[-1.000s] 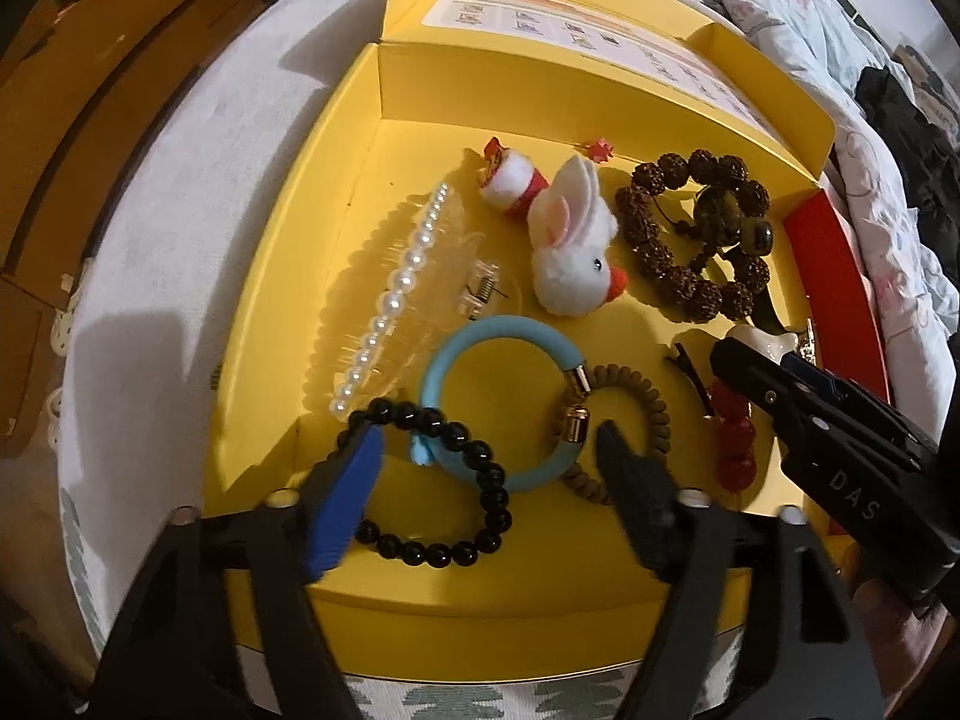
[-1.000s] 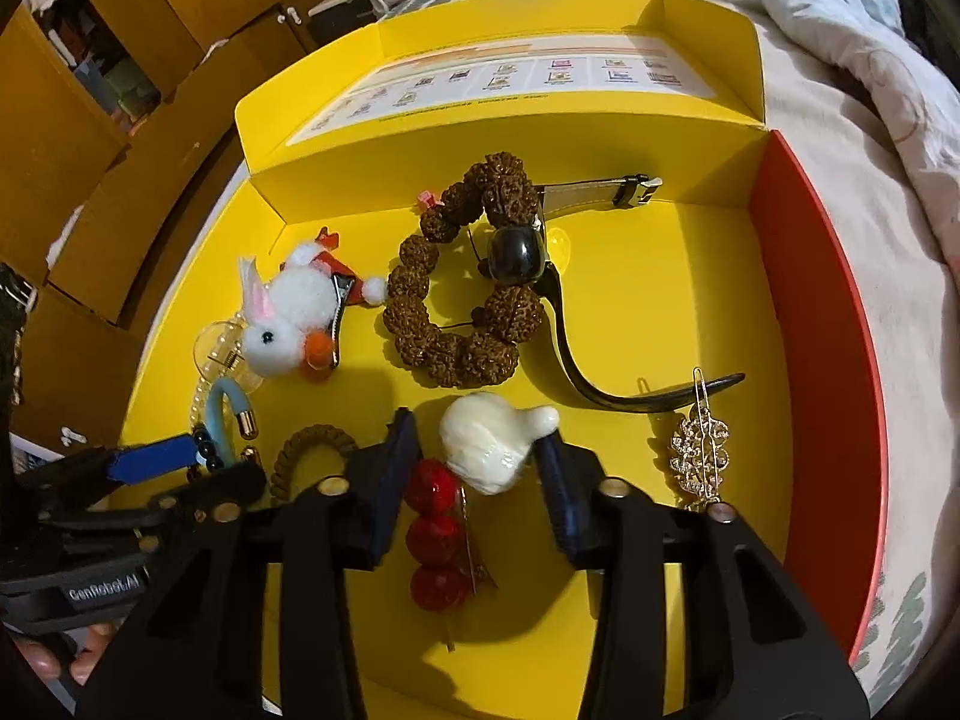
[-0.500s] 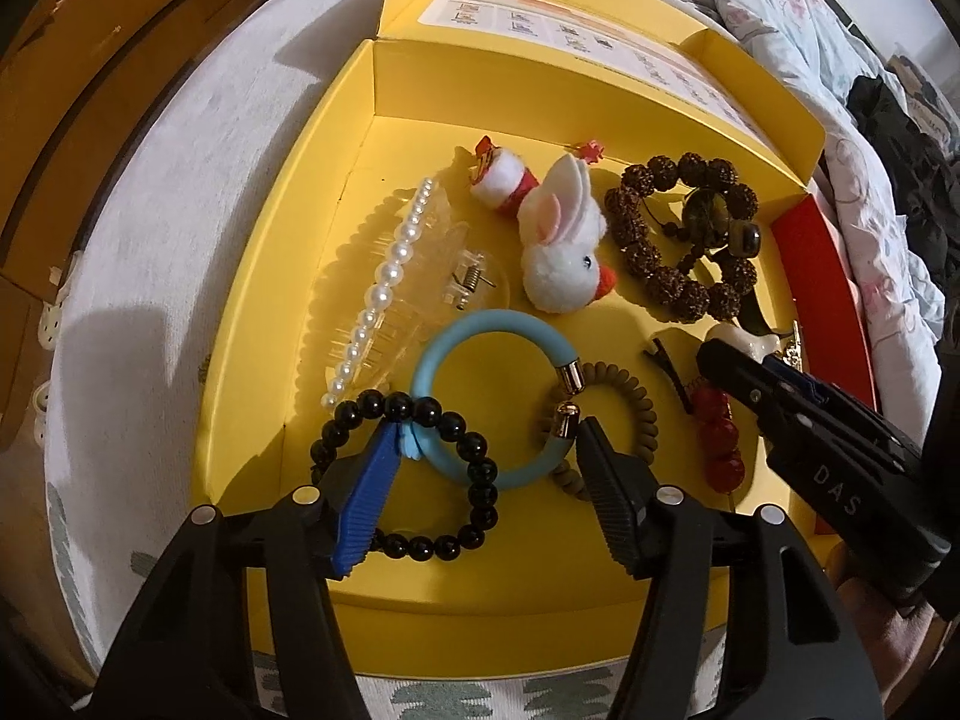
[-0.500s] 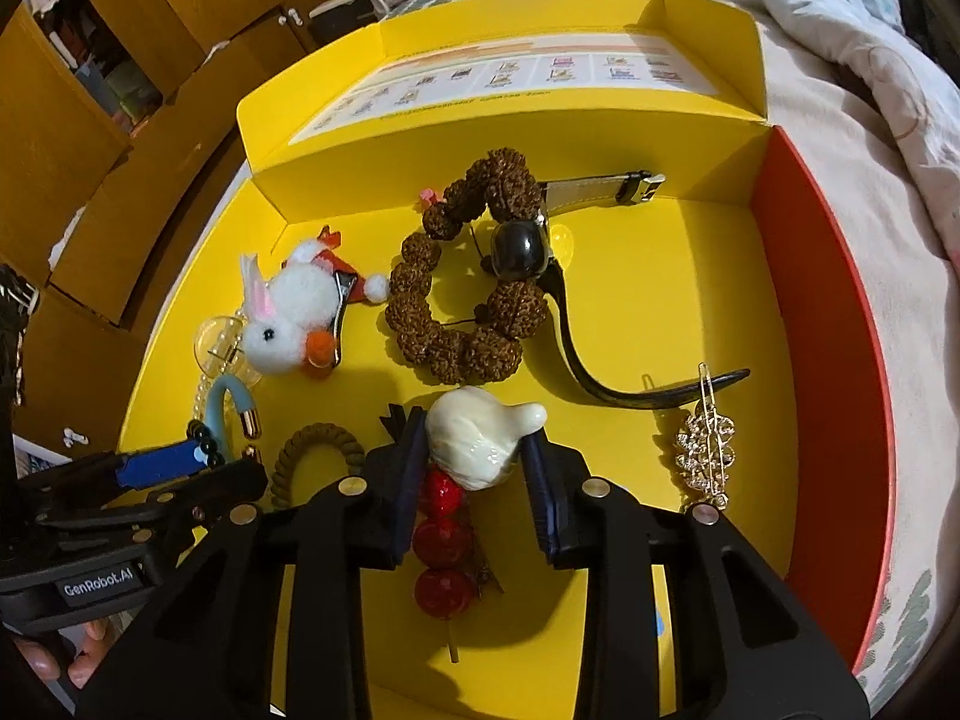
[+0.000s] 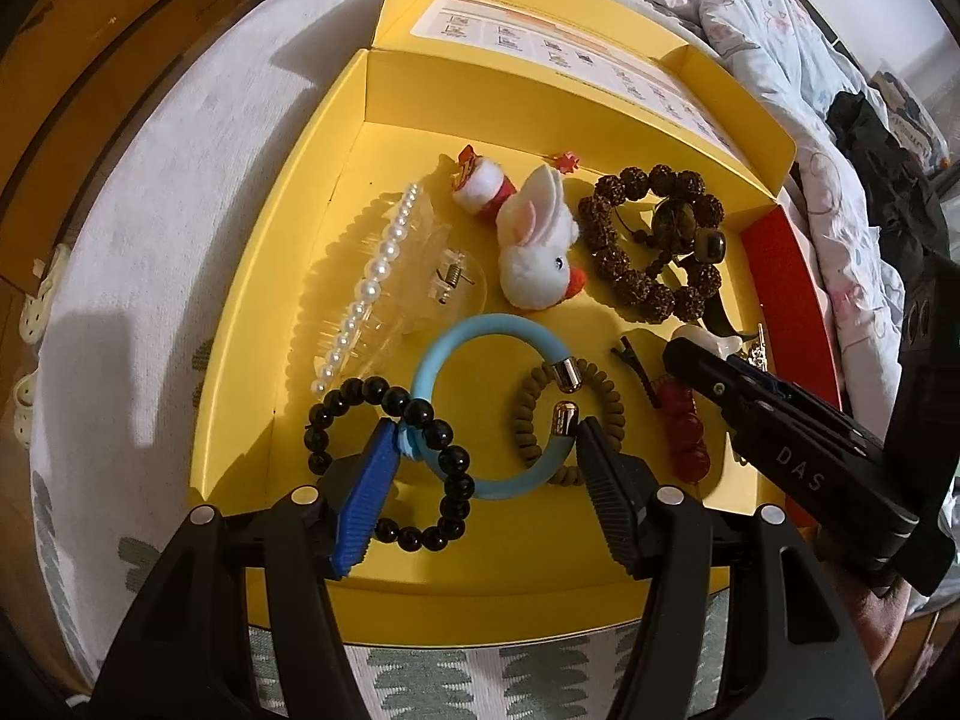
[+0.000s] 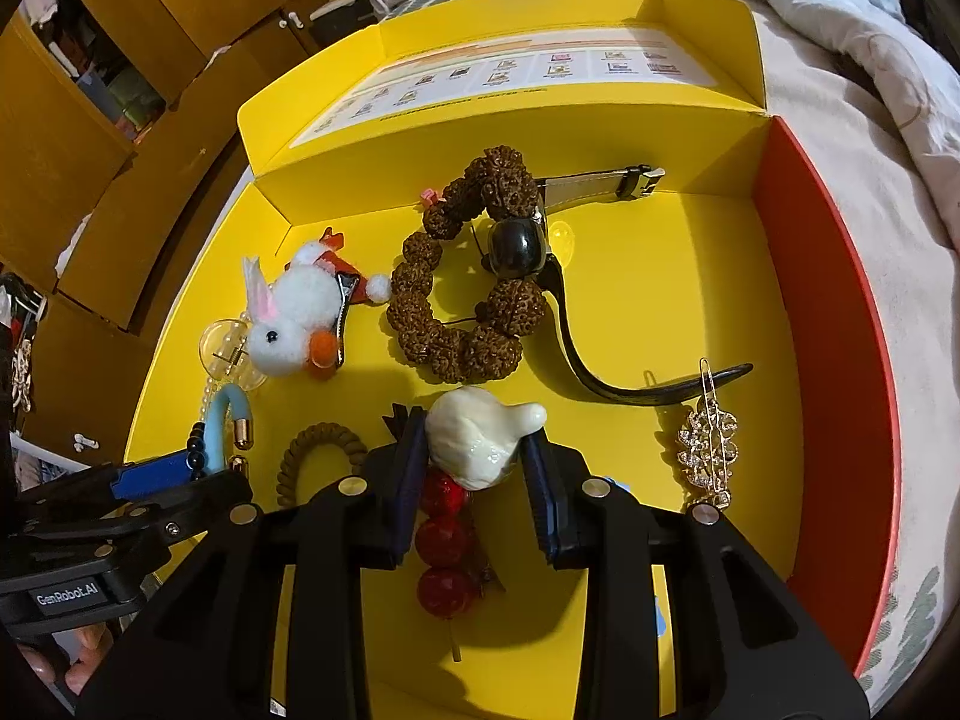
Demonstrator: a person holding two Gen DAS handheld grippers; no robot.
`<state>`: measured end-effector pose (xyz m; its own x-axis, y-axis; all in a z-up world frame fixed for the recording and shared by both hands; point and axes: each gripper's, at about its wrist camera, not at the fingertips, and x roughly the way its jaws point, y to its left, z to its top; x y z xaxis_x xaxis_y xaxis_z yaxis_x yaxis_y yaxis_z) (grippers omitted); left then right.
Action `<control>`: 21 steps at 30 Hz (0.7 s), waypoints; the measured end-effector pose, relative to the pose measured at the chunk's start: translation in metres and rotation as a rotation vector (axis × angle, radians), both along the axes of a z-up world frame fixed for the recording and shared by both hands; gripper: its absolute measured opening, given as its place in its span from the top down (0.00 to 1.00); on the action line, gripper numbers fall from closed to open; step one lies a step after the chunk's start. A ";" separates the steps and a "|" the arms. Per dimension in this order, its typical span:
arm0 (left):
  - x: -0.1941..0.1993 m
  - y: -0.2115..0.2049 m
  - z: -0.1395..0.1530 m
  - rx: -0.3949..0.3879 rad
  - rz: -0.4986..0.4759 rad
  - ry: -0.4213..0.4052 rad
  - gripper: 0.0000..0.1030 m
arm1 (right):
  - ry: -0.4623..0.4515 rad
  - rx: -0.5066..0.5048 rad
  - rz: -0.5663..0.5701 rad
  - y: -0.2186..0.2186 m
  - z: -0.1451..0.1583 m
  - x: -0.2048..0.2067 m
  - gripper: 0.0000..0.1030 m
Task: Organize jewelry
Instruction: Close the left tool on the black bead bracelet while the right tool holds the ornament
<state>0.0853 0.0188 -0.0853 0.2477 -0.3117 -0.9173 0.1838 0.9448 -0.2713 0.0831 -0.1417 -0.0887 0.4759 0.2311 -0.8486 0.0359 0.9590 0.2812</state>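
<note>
A yellow box (image 5: 312, 228) fills both views, scattered with jewelry. In the lower centre of the left wrist view, the left gripper (image 5: 486, 450) has its fingers spread around the near arc of a light blue bangle (image 5: 429, 360), which overlaps a black bead bracelet (image 5: 444, 456) and a brown coil hair tie (image 5: 606, 387). In the lower centre of the right wrist view, the right gripper (image 6: 477, 462) has its fingers drawn in on either side of a white garlic-shaped charm (image 6: 480, 435), apparently pinching it, just above a string of red beads (image 6: 444, 534).

To lift the bangle cleanly, the left fingers should likely close on the blue ring alone, avoiding the black beads crossing it. The right grip looks best kept centred on the charm's bulb.

Whether the pads truly press the charm is hard to confirm. The red beads are partly hidden beneath the charm and fingers, and a dark watch strap (image 6: 600, 387) disappears under a rough brown bead bracelet (image 6: 456, 348).
</note>
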 end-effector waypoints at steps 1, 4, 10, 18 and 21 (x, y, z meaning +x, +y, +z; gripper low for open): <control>0.000 0.000 -0.001 0.001 0.000 0.000 0.41 | 0.000 0.001 0.002 0.000 0.000 0.000 0.69; 0.001 -0.002 0.000 -0.003 0.000 -0.003 0.41 | -0.002 0.002 0.002 0.000 0.000 0.000 0.69; -0.002 -0.003 0.002 -0.032 -0.005 0.004 0.41 | -0.001 0.006 0.002 0.001 0.000 0.000 0.69; -0.004 0.000 0.005 -0.030 0.012 0.004 0.33 | 0.001 0.011 0.003 0.000 0.000 0.002 0.69; -0.005 0.004 0.003 -0.003 0.047 -0.001 0.33 | 0.001 0.013 0.003 0.000 0.000 0.001 0.69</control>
<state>0.0798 0.0228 -0.0824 0.2628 -0.3025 -0.9162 0.1396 0.9515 -0.2741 0.0843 -0.1416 -0.0891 0.4746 0.2430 -0.8460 0.0335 0.9554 0.2933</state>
